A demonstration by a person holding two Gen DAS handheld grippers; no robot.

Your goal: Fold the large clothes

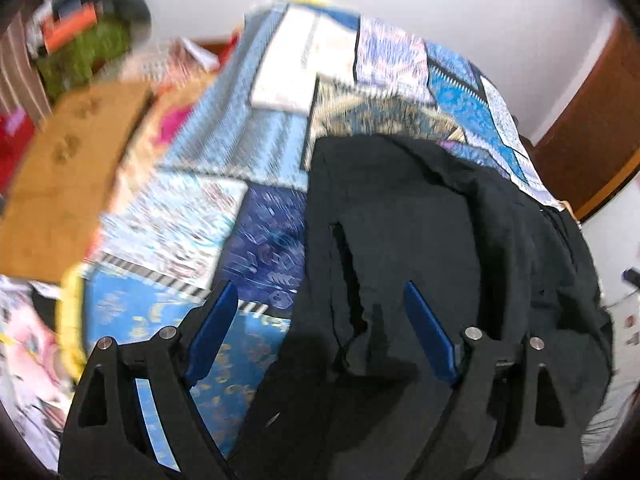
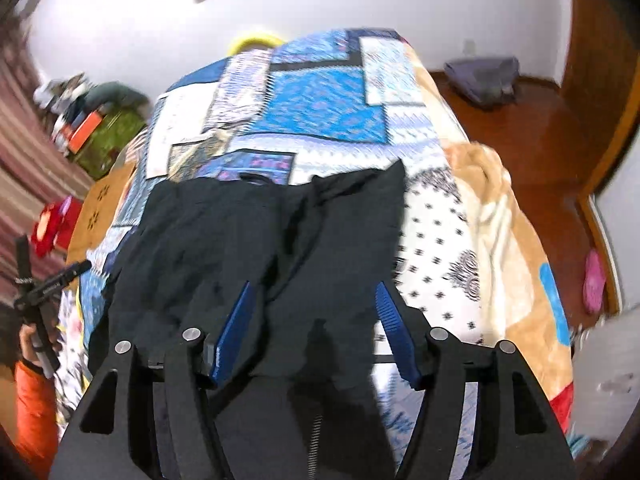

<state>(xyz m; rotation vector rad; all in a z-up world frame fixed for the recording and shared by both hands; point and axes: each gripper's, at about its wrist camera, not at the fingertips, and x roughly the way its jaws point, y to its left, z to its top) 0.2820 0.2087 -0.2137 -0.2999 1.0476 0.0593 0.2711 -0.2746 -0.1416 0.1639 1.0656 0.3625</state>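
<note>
A large black garment (image 1: 432,240) lies on a bed covered with a blue patchwork quilt (image 1: 208,224). In the left wrist view my left gripper (image 1: 320,292) is open, its blue pads (image 1: 212,328) spread wide above the garment's left edge and the quilt. In the right wrist view the same black garment (image 2: 256,232) lies spread across the quilt (image 2: 324,108). My right gripper (image 2: 314,292) is open above the garment's near right part, holding nothing. The left gripper (image 2: 44,284) also shows at the far left of the right wrist view, held by a hand in an orange sleeve.
A tan blanket (image 2: 496,216) lies along the bed's right side, another tan cover (image 1: 68,176) on its left. Clutter and a green box (image 1: 88,56) stand by the far wall. A grey bundle (image 2: 484,76) lies on the wooden floor, near a wooden door (image 2: 600,80).
</note>
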